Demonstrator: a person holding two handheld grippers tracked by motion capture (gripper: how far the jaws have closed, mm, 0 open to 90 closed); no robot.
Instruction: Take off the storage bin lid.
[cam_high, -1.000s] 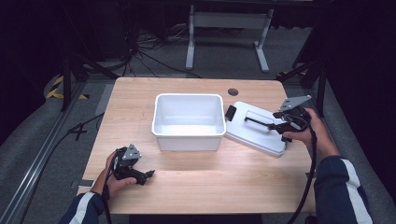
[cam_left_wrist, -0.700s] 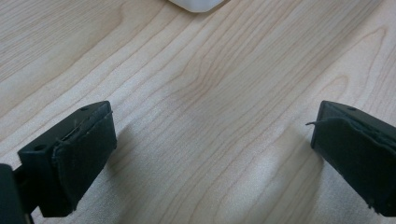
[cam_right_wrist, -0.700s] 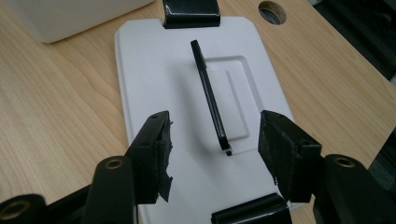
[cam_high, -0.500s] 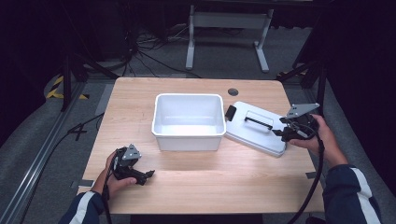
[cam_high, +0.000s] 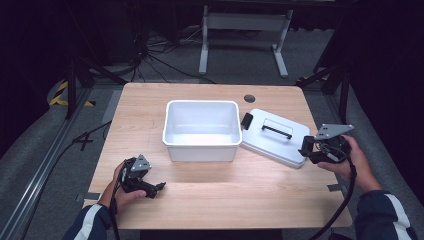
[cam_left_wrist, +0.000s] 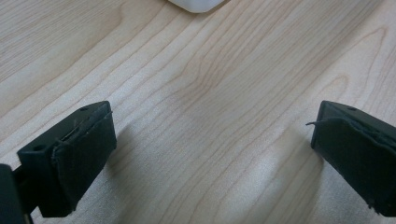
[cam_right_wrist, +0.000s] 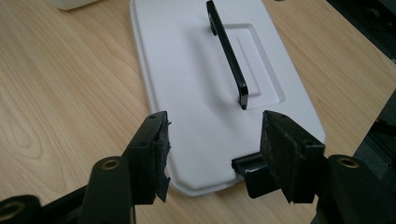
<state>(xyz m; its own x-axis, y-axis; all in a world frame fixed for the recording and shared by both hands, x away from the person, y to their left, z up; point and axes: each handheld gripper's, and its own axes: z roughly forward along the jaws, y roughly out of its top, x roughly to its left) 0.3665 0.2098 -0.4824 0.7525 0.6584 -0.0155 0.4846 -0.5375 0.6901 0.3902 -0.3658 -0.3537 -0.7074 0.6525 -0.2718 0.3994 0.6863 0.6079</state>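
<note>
— Two grippers, jaws spread: where's the lid?
— Flat on the counter beside the tub; my right gripper faces its near end, presumably lining up a grab.

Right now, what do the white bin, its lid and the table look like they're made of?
Bin: probably moulded plastic, smooth white, soft sheen on its walls.
Lid: likely the same white plastic, matte, with a pressed recess and a glossy black handle, possibly plastic.
Table: light wood or wood-look laminate; grain lines show.
</note>
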